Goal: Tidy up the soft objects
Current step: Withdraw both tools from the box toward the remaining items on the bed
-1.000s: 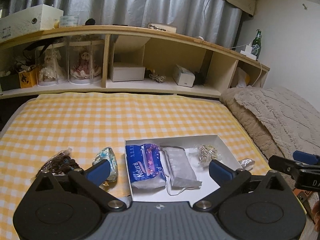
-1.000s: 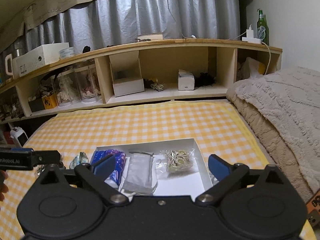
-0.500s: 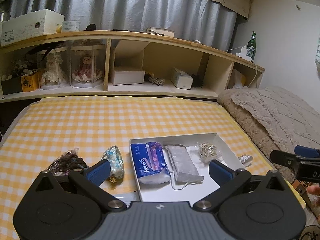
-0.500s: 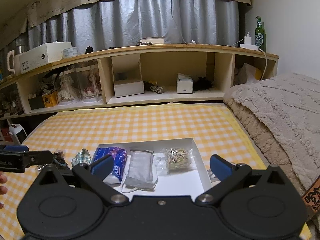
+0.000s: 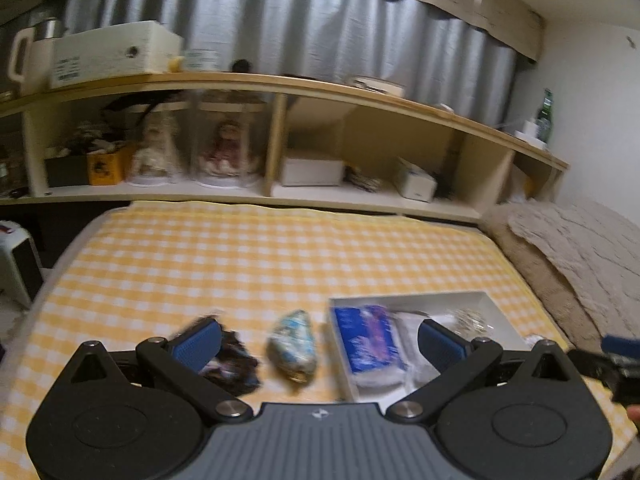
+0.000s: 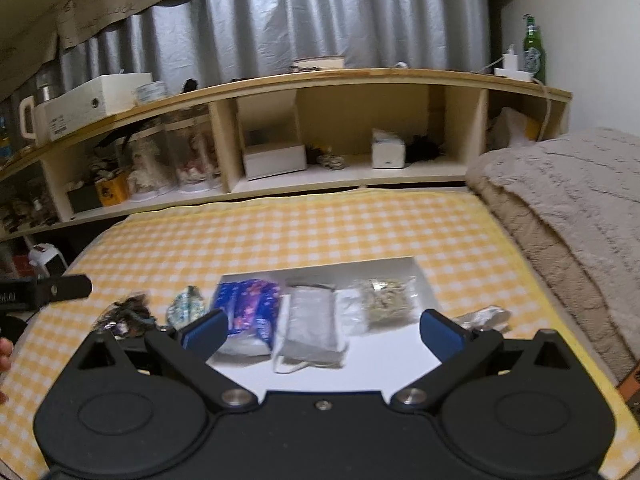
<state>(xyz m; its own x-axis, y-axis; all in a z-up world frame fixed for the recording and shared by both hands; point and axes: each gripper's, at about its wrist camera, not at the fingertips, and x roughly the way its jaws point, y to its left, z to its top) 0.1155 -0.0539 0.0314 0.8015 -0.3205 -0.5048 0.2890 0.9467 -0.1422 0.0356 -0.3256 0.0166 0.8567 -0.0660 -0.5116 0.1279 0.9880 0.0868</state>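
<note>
A white tray (image 6: 392, 364) lies on the yellow checked bed cover and holds a blue tissue pack (image 6: 250, 308), a grey packet (image 6: 314, 326) and a clear bag of pale bits (image 6: 386, 300). Left of the tray lie a light-blue crinkled packet (image 5: 294, 346) and a dark bag (image 5: 232, 364). A silvery wrapper (image 6: 486, 316) rests right of the tray. My left gripper (image 5: 320, 344) stands open above the light-blue packet, holding nothing. My right gripper (image 6: 322, 332) hangs open over the tray's near side, empty. The tray (image 5: 494, 306) also shows in the left wrist view.
A long wooden shelf (image 6: 340, 176) with boxes and doll jars runs along the far side. A beige blanket (image 6: 572, 208) is piled at the right. A white heater (image 5: 16, 264) stands on the floor at the left. The far half of the checked cover (image 5: 280, 248) is bare.
The left gripper has swung left, now centred on the light-blue packet instead of the tray. The right gripper has shifted slightly. Both stay open.
</note>
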